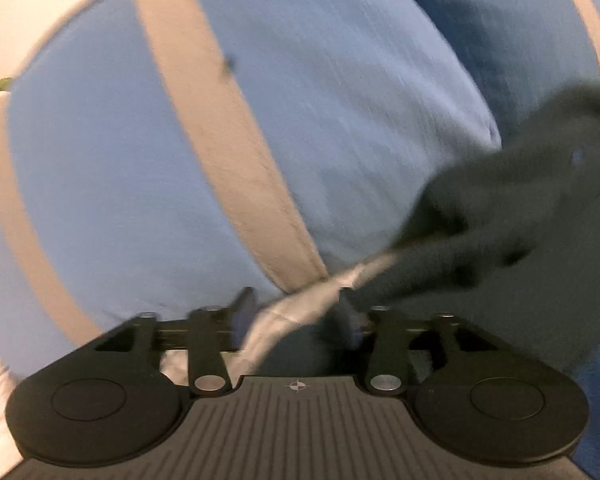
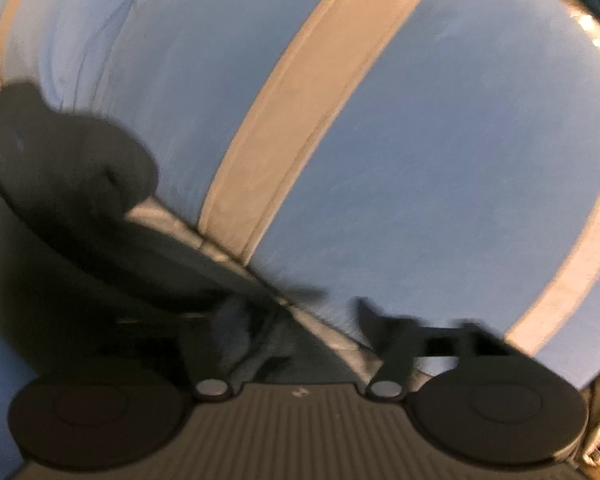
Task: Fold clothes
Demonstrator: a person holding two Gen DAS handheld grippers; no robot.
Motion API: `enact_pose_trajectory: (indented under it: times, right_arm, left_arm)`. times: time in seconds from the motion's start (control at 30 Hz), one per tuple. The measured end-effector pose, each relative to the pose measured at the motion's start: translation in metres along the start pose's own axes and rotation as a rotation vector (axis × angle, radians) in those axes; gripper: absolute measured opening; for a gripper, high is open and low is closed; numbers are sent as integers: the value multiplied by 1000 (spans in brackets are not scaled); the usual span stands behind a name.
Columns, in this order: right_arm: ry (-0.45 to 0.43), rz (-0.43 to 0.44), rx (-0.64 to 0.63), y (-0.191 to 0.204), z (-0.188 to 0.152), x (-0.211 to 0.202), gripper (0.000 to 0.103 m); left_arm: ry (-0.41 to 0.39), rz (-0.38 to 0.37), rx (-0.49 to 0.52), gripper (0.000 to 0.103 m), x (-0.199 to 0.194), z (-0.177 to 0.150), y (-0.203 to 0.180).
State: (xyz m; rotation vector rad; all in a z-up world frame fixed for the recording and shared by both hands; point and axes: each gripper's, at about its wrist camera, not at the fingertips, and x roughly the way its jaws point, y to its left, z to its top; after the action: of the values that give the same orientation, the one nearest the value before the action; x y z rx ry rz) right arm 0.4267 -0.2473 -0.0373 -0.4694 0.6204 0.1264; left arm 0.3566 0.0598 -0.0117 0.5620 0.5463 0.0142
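The left gripper (image 1: pixel 296 306) is closed down on a pale edge of the dark garment (image 1: pixel 500 232), its two fingers with cloth bunched between them. That edge looks like a hem or lining turned outward, and it makes sense as a grip point: pinching the border lets the rest of the cloth hang or trail freely to the right. The garment spreads from the fingers toward the right and far side, lying over a blue bedsheet (image 1: pixel 100 160) crossed by tan stripes (image 1: pixel 228 152).

In the right wrist view the same dark garment (image 2: pixel 72 184) sits to the left and near, heaped in soft folds on the bedsheet (image 2: pixel 460 160). The right gripper (image 2: pixel 300 320) is blurred; dark cloth lies against its left finger, while the right finger stands apart with blue sheet showing beside it. I cannot tell whether it has a true hold or is only reaching in.

Both tools are at one border of the garment, probably so the edge can be stretched taut between them before it is laid flat for folding. The blur suggests quick motion, so a slipping grip is the main risk.
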Motion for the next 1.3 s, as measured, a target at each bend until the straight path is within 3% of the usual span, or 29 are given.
enact_pose_trajectory:
  times: [0.07,0.2,0.27,0.7,1.03,1.1,1.17,1.3]
  right_arm:
    - [-20,26,46,-9,4,-25,93]
    - [-80,59,117,-26,11,-86,102]
    - [-104,70,141,-34,14,-117,103]
    - [-238,-10,171,-81,45,-273,103]
    - [-377,-72,150,-103,84,-350,103]
    - [-407,-84,159,-111,94,-364,103]
    - [-429,-91,164,-118,104,-375,103]
    - [-459,-96,193,-117,107,-384,103]
  left_arm:
    - [-34,4,-43,63,-25,2,8]
    - [-104,-41,-153,64,-85,8,23]
    - [-135,-53,-201,74,-118,11,28]
    - [-268,-113,-337,77,-238,67,55]
    - [-330,-124,-445,77,-287,105,94]
    - [-323,-100,-427,78,-294,115,105]
    - [-308,-60,-407,85,-299,122,112]
    - [-301,-33,-452,86,-299,111,120]
